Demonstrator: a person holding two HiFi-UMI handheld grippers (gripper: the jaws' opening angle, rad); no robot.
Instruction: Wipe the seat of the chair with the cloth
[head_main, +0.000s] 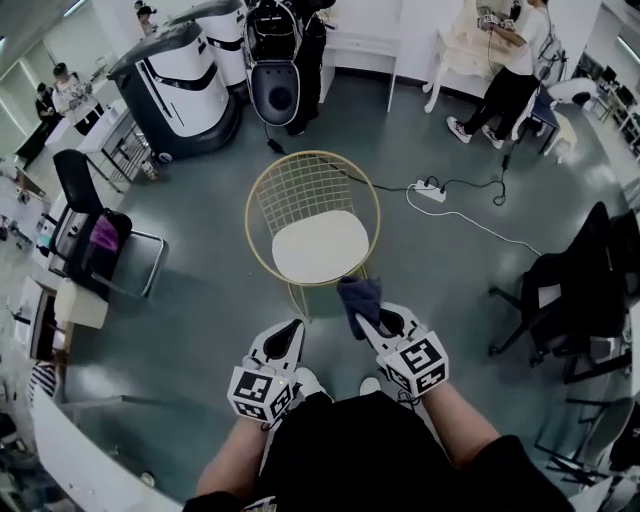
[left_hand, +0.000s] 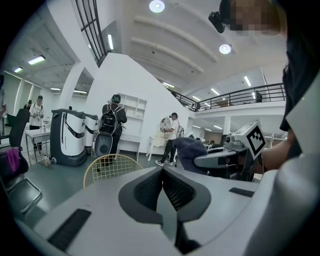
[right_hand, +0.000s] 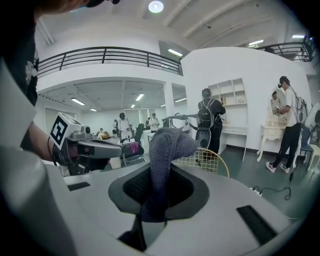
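A gold wire chair (head_main: 312, 200) with a white round seat (head_main: 321, 246) stands on the grey floor just ahead of me. My right gripper (head_main: 366, 318) is shut on a dark blue-grey cloth (head_main: 358, 296), which sticks up between its jaws (right_hand: 166, 145) near the seat's front edge. My left gripper (head_main: 288, 335) hovers to the left of it, shut with nothing between the jaws (left_hand: 162, 172). In the left gripper view the chair back (left_hand: 109, 167) shows at left and the cloth (left_hand: 189, 149) at right.
A black office chair (head_main: 95, 235) stands to the left and another (head_main: 580, 290) to the right. A power strip with white cable (head_main: 432, 190) lies on the floor beyond the chair. Large white machines (head_main: 185, 80) and several people stand at the back.
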